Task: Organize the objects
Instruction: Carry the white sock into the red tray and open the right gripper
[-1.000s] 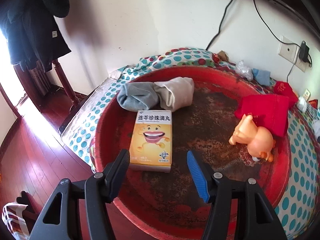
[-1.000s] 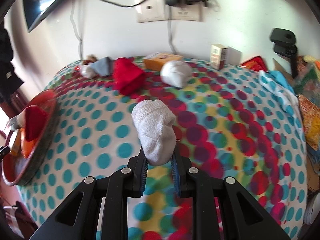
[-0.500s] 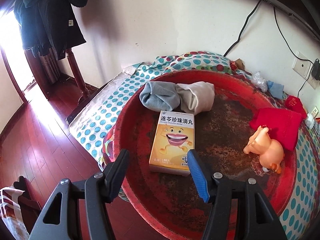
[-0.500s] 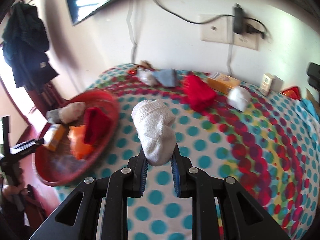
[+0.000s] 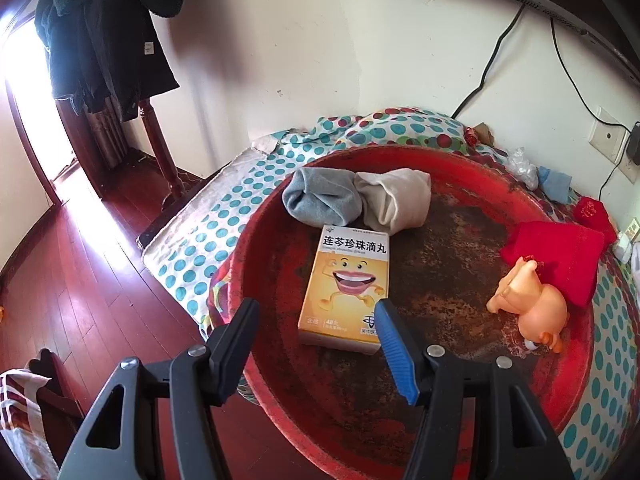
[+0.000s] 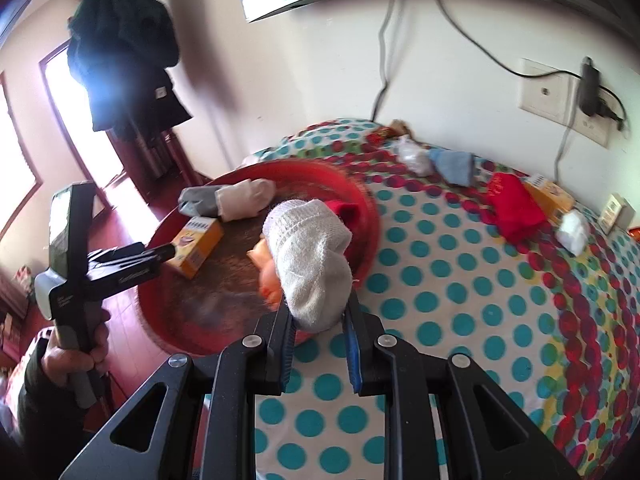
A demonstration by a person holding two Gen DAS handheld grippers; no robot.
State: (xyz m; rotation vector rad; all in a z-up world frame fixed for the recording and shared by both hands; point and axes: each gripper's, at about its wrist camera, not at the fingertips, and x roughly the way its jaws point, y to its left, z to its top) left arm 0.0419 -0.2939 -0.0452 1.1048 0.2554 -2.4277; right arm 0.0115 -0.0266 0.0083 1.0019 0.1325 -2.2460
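Note:
My right gripper (image 6: 318, 320) is shut on a rolled white sock (image 6: 310, 256) and holds it above the near rim of a round red tray (image 6: 370, 216). The tray (image 5: 276, 240) holds a grey sock (image 5: 320, 196), a beige sock (image 5: 394, 198), a yellow medicine box (image 5: 346, 288), a red cloth (image 5: 560, 256) and an orange toy pig (image 5: 532, 308). My left gripper (image 5: 316, 316) is open and empty over the tray's near left rim, just short of the box; it also shows in the right wrist view (image 6: 132, 260).
On the dotted tablecloth (image 6: 460, 300) lie a red cloth (image 6: 514, 208), a blue cloth (image 6: 454, 164), a white bundle (image 6: 574, 230) and a yellow box (image 6: 550, 196) near the wall. Wall sockets and cables hang behind. A coat stand (image 5: 100, 40) is at the left.
My right gripper has carried the white sock leftward across the table to the red tray. My left gripper has drawn back and left a little, still open.

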